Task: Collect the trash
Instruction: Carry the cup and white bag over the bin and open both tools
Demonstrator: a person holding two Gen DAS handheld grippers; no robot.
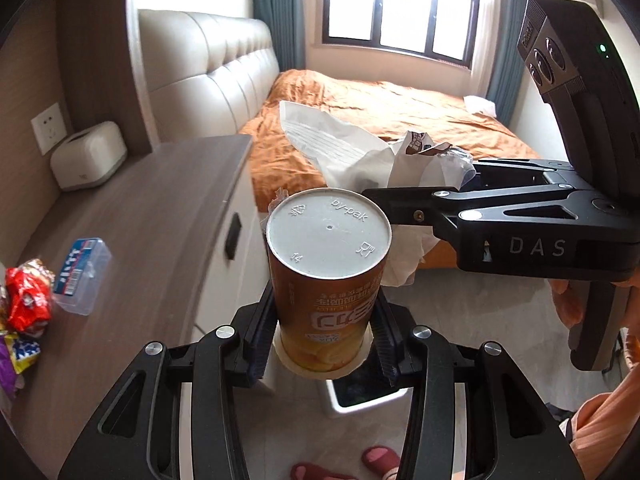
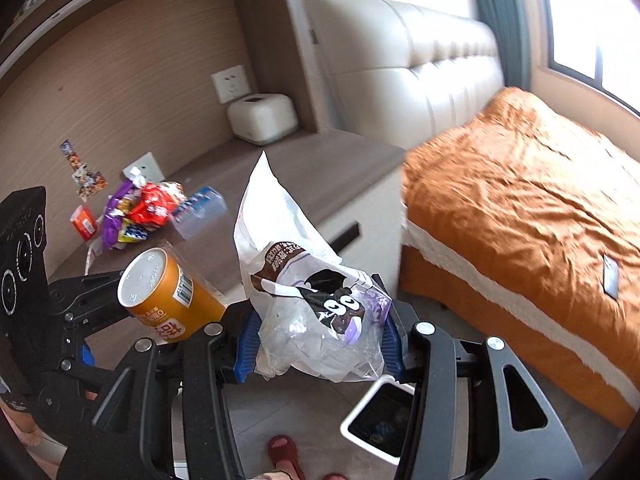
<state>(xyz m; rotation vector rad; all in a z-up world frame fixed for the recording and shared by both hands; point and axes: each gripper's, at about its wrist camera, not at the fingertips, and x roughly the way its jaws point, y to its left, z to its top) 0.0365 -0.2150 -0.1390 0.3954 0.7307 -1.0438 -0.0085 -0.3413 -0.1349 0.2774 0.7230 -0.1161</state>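
Observation:
My left gripper is shut on an orange paper cup held upside down, its grey base toward the camera; the cup also shows in the right wrist view. My right gripper is shut on a crumpled white plastic bag with a brown cartoon print; the bag also shows in the left wrist view. Both hang above a white trash bin with a black liner on the floor, partly hidden in the left wrist view. More wrappers lie on the wooden nightstand.
A clear plastic box and a white tissue box sit on the nightstand. A bed with an orange cover stands to the right. The person's red slippers are on the floor below.

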